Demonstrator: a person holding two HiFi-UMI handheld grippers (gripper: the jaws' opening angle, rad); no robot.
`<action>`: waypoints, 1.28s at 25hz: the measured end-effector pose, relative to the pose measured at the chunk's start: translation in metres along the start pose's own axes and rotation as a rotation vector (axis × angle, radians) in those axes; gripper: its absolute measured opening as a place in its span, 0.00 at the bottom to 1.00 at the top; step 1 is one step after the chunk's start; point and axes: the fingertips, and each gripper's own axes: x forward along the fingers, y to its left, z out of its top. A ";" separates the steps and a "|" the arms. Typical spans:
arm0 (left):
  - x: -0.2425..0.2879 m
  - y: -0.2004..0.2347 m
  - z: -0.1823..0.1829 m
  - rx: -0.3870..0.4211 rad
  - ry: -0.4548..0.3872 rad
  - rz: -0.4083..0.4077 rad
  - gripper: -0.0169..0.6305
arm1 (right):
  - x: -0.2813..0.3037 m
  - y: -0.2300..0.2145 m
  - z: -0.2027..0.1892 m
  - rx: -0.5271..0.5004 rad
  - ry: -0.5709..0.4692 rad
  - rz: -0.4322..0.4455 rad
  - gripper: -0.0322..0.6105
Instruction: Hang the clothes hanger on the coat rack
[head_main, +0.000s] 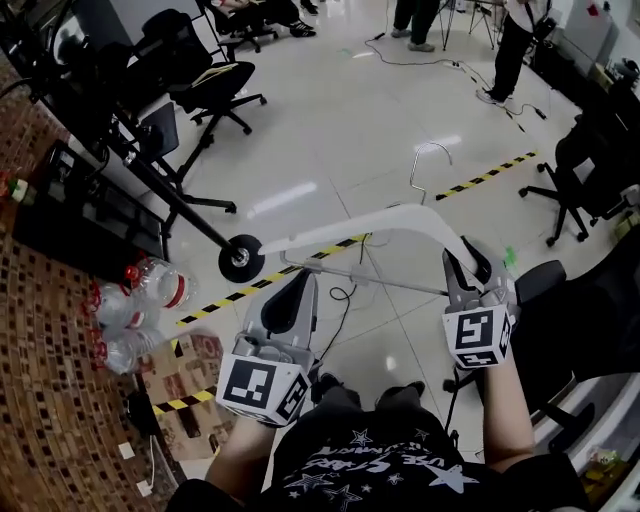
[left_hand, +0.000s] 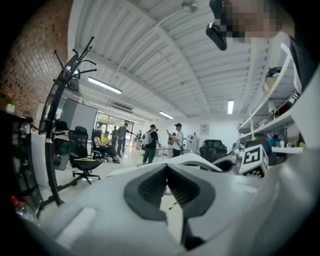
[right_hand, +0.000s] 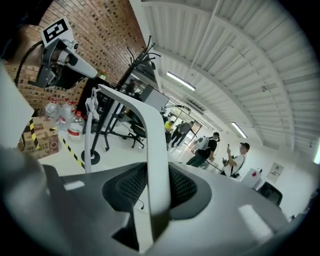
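The white clothes hanger (head_main: 385, 216) is up in the air in front of the person, held level and well clear of the floor. The right gripper (head_main: 468, 264) has its fingers clamped on the end of the hanger's right shoulder, and in the right gripper view the white arm (right_hand: 157, 165) runs straight up between the two dark pads. The left gripper (head_main: 301, 284) sits just below the hanger's left end without touching it. Its fingers are drawn together at the tips with nothing between them. The coat rack (head_main: 170, 195), a black pole on a wheeled foot, stands off to the left, near but apart from the hanger, and its hooks (left_hand: 75, 60) fan out at the top. The hanger looks like light, stiff moulded plastic with a thin lower bar and a wire hook (head_main: 432, 145), so it should carry easily. Held by one end, though, it will want to pivot and sag in smooth pads. A hold nearer the neck, or the left gripper steadying the other shoulder, would likely give better control when steering the wire hook over a rack prong
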 end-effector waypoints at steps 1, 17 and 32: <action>-0.008 0.010 0.001 -0.001 -0.004 0.013 0.03 | 0.005 0.009 0.012 -0.018 -0.012 0.011 0.24; -0.119 0.151 0.029 0.013 -0.112 0.258 0.03 | 0.082 0.161 0.215 -0.206 -0.311 0.195 0.24; -0.115 0.184 0.030 0.021 -0.137 0.411 0.03 | 0.112 0.200 0.258 -0.281 -0.450 0.339 0.24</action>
